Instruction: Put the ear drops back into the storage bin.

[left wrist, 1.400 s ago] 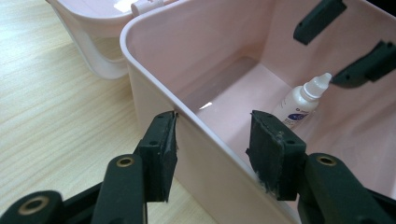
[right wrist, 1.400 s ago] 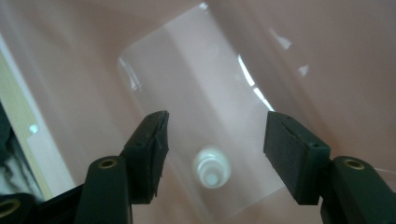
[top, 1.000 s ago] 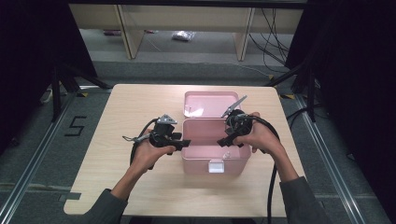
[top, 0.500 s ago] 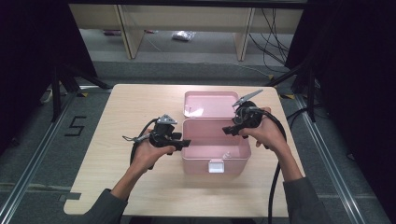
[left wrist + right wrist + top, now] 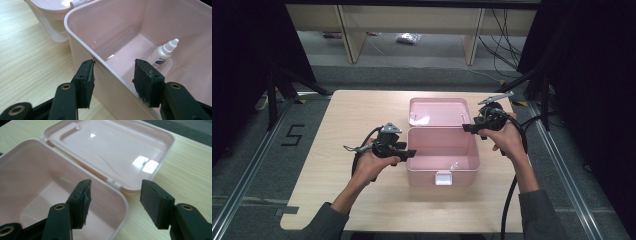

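Left gripper [image 5: 409, 152] sits at the left wall of the pink box [image 5: 439, 172]; in the left gripper view the jaws straddle that wall, one outside, one inside. The outer pad [image 5: 87, 80] is right against the rim, the inner one stands clear of the wall, so jaws spread, not pinching.

Box stands mid-table [image 5: 337, 200], open, latch toward the person. Lid [image 5: 437, 111] is flipped back flat on the table behind it, joined along the hinge edge. A small white dropper bottle [image 5: 162, 53] lies tilted on the box floor near the front right corner.

Right gripper [image 5: 468, 127] is held above the box's rear right corner, by the hinge. Jaws spread with nothing between the pads; they have just been closing a little. Hand [image 5: 507, 137] is above the table's right side, cable trailing down.
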